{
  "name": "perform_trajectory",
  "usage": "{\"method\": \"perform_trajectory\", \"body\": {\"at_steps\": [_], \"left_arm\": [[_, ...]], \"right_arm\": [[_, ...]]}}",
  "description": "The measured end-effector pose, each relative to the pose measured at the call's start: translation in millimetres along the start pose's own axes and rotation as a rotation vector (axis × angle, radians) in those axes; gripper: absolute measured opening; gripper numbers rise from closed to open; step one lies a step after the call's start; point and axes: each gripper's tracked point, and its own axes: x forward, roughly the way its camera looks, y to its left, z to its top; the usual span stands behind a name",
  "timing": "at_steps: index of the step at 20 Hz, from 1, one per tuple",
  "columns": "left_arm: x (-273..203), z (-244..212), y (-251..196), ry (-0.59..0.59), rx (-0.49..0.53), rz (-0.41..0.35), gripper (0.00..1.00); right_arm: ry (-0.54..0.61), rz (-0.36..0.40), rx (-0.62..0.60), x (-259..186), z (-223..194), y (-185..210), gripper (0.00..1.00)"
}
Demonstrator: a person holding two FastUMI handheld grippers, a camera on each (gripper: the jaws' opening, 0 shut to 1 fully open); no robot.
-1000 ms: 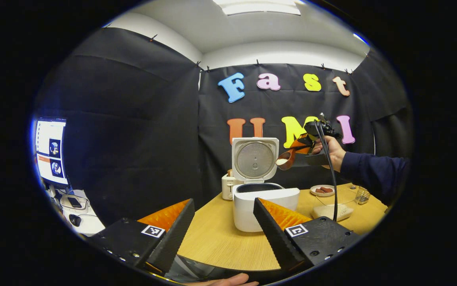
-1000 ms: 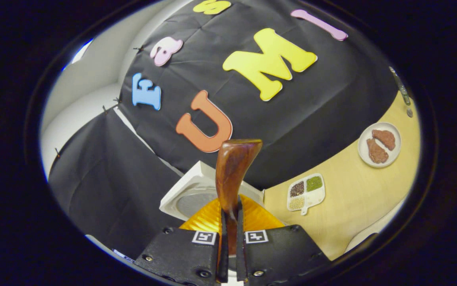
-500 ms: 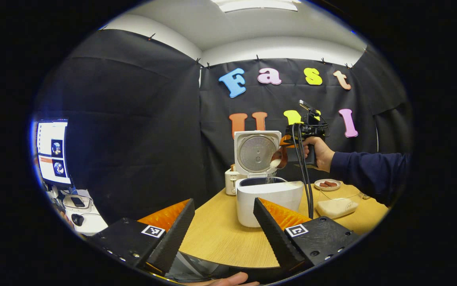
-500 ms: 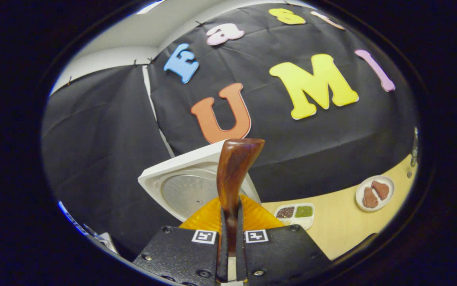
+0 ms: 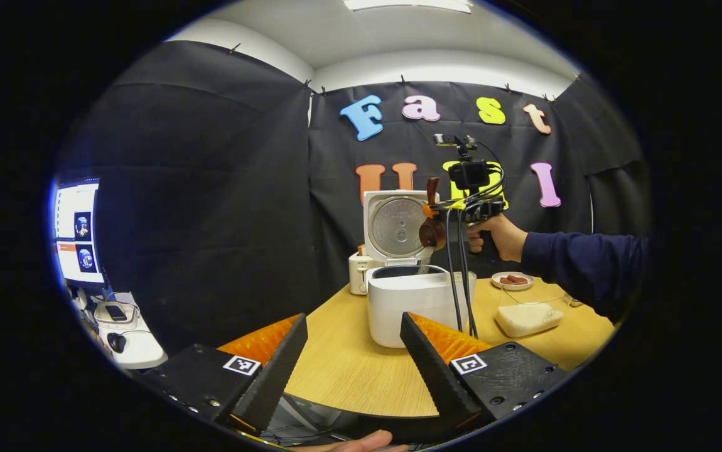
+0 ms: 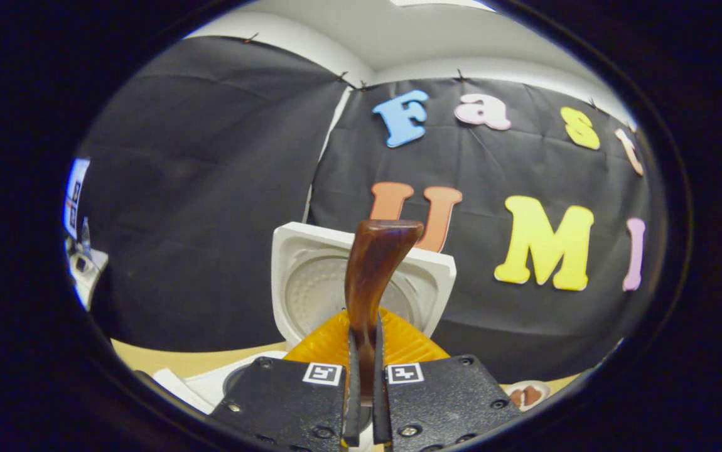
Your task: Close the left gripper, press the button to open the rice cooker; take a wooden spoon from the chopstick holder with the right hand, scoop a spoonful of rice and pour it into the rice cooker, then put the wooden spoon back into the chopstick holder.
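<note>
The white rice cooker [image 5: 416, 304] stands on the round wooden table [image 5: 342, 370] with its lid [image 5: 394, 226] raised upright. A hand holds my right gripper [image 5: 447, 220] above the pot, shut on the handle of the brown wooden spoon [image 5: 430, 231]. The spoon's bowl is tipped, and rice falls from it into the pot. In the right gripper view the spoon's handle [image 6: 373, 276] sticks up between the right gripper's [image 6: 364, 339] closed fingers, in front of the lid [image 6: 311, 282]. My left gripper [image 5: 353, 323] hangs open near the table's front edge, holding nothing.
A small white holder [image 5: 357, 279] stands behind the cooker on its left. Right of the cooker are a clear container of rice [image 5: 527, 317] and a small plate of brown pieces [image 5: 511, 279]. A monitor [image 5: 75, 232] and desk clutter lie far left.
The right gripper moved left over the cooker and rolled, tipping the spoon so that rice pours into the pot. The left gripper stayed open in place.
</note>
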Motion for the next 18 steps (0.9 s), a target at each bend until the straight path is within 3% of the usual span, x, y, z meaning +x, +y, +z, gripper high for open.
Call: {"method": "perform_trajectory", "body": {"at_steps": [5, 9, 14, 18], "left_arm": [[4.2, 8.8, -7.1, -0.002, 0.006, 0.005, 0.95], [10.8, 26.2, -27.8, -0.009, 0.019, 0.014, 0.95], [32.3, 55.9, -72.8, -0.035, 0.042, -0.006, 0.94], [50.7, 73.6, -105.6, -0.064, 0.086, -0.025, 0.95]], "right_arm": [[-0.040, -0.004, -0.007, -18.1, 4.8, -1.0, 0.13], [-0.060, -0.001, 0.044, -49.0, 16.2, -26.1, 0.13], [-0.088, -0.019, 0.128, -116.1, 34.4, -91.8, 0.14], [-0.085, -0.116, 0.141, -175.6, 32.0, -164.2, 0.14]]}}
